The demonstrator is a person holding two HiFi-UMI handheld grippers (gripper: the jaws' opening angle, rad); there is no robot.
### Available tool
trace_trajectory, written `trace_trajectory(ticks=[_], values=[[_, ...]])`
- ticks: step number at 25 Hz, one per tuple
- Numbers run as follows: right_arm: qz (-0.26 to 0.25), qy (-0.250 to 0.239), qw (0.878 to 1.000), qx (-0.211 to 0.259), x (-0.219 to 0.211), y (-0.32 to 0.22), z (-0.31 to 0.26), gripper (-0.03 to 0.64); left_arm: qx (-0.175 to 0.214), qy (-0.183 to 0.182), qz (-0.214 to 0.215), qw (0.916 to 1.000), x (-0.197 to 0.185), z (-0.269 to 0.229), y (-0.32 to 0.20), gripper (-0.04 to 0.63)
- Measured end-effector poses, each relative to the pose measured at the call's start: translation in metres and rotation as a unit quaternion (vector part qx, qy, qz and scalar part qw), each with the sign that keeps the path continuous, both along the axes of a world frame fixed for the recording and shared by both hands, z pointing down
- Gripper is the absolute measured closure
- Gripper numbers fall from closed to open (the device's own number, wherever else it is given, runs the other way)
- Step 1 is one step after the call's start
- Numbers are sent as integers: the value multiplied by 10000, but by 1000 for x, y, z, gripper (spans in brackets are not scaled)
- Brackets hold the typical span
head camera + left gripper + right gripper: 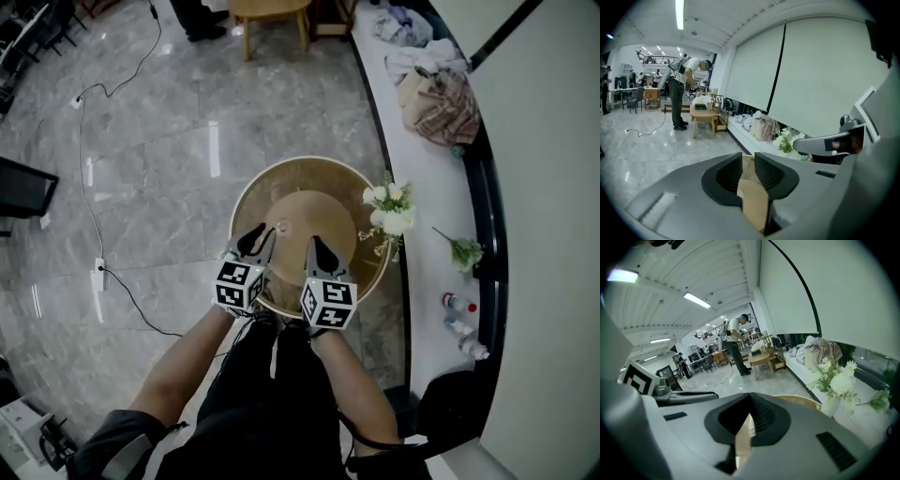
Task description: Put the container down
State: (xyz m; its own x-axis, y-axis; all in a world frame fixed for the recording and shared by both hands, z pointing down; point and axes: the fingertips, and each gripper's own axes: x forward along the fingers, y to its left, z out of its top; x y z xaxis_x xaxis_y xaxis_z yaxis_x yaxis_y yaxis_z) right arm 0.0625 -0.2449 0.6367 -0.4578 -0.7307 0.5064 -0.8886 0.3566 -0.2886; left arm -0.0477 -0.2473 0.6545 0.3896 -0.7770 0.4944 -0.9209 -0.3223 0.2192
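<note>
Grey marble floor (pixel 159 159) runs beside a long white bench (pixel 431 272). The left gripper (pixel 257 240) and right gripper (pixel 319 251), angled down, both pinch the near rim of the round tan woven container (pixel 309 202), held above the floor

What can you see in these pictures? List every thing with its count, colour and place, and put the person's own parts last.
container: one, tan, round, in front of the person.
ledge: one, white, along the right.
flowers: one bunch, white, on the ledge beside the container.
clothes: one pile, pale and checked, far end of the ledge.
bottles: about three, clear, near end of the ledge.
table: one, light wood, on the far floor.
cable: one, dark, on the floor at left.
left gripper: grey, shut on the container's rim.
right gripper: grey, shut on the rim.
</note>
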Motion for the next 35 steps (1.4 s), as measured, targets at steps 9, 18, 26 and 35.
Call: trace_trajectory(ticks=[9,18,26,35], values=[[-55,-105,9988,485,-15,-15,-74,609,501,43,-309,9983,-17,-83,-8,549],[8,-224,9949,985,-9,-22,-145,609,1029,322,-840,9906,-46,-167,-1,549],[-297,-302,9904,1314,-40,-29,-194,609,1324,413,-1067,9846,-70,-214,-5,549],[-483,-437,9827,1736,-62,-31,-251,609,1659,488,-1061,9792,-73,-266,-16,549]])
